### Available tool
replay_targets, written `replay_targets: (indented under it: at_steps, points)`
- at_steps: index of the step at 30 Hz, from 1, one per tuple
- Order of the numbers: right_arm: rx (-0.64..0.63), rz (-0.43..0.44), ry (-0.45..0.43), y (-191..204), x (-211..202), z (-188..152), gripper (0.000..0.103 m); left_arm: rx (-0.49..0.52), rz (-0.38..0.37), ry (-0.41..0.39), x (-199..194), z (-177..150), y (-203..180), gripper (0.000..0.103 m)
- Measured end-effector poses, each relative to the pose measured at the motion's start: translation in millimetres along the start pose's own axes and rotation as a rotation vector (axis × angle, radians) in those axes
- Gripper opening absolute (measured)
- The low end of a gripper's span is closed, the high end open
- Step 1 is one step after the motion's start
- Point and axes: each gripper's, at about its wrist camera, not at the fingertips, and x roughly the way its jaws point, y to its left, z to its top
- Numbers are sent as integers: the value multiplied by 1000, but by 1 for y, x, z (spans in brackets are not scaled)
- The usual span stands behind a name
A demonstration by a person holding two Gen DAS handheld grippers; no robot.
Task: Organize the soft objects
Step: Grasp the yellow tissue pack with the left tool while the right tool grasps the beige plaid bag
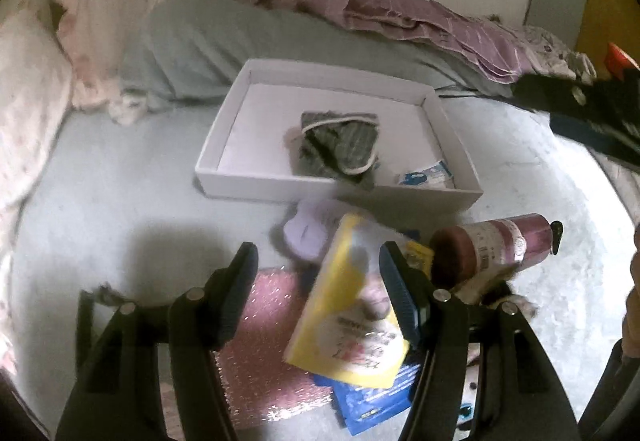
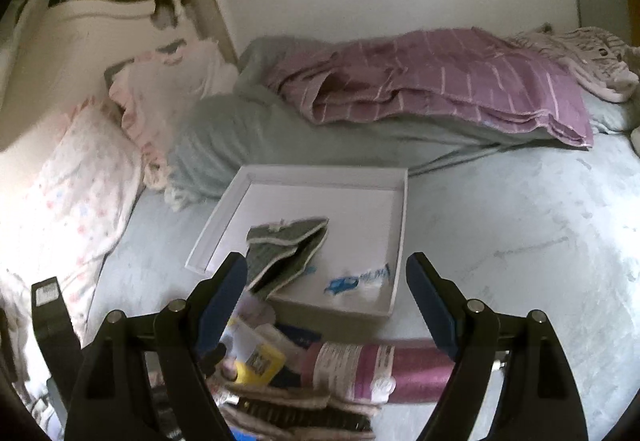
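While the left gripper [image 1: 318,285] has its fingers apart over a yellow packet [image 1: 352,305], the right gripper [image 2: 326,305] gapes wide above the white box [image 2: 224,225].

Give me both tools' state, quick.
Left tool: open over the yellow packet, not gripping it.
Right tool: open, nothing between its fingers.

Landmark: white tray [image 1: 340,197] on the bed. Left wrist cam sits on the near side of it, angled down and forward, close over the clutter lying just short of the tray's near wall; wall and bedding show beyond it. Right wrist cam also looks from the near side of the tray [image 2: 400,225], tilted down, near, tray left of centre. Shared: tray, purple blanket [image 1: 400,17] [image 2: 440,81] behind it, pink pillow [image 1: 28,101] [image 2: 76,181] left of it.
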Motion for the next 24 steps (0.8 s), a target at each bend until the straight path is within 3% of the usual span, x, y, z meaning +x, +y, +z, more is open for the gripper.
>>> replay_targets:
  at_steps: [7, 15, 20, 24]
  points:
    - [-16, 58, 198, 15, 24, -10, 82, -78, -53, 56, 8, -4, 21, 64]
    - [25, 165, 265, 17, 30, -18, 82, -92, -158, 122, 12, -7, 22, 64]
    - [21, 146, 269, 18, 29, -16, 82, 31, -192, 161, 16, -13, -3, 64]
    - [37, 140, 294, 12, 30, -13, 82, 152, -144, 189, 24, -20, -24, 64]
